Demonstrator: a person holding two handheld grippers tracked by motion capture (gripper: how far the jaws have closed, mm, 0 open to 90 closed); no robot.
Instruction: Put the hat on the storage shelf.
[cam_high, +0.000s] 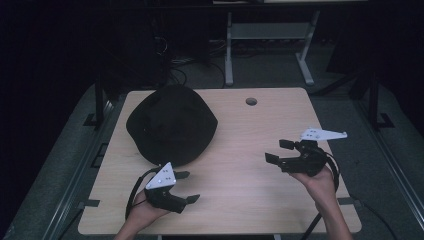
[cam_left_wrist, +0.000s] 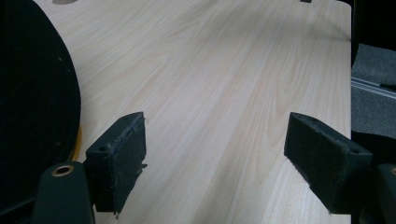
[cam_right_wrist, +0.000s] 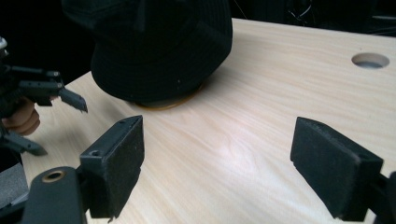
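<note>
1. Black bucket hat (cam_high: 171, 124) sits on the desk's (cam_high: 240, 190) far left, untouched.
2. Left tool (cam_high: 187, 186) waits just beside its brim, jaws apart, empty.
3. Right tool (cam_high: 279, 151) is wide open too, so we're still approaching; next we'd pinch the brim.

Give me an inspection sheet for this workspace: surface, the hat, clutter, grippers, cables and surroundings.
Surface: light wooden table, with a round hole near the far edge.
Job's things: black hat on the far left part of the table; an orange-yellow edge shows under its rim in the gripper views.
Clutter: nothing seen.
Grippers: left gripper open, near the hat's front rim, apart from it; right gripper open, nothing between its jaws.
Cables: a black cable loops from the left gripper; more lie on the floor beyond.
Surroundings: dark room, grey floor, a table frame behind.
</note>
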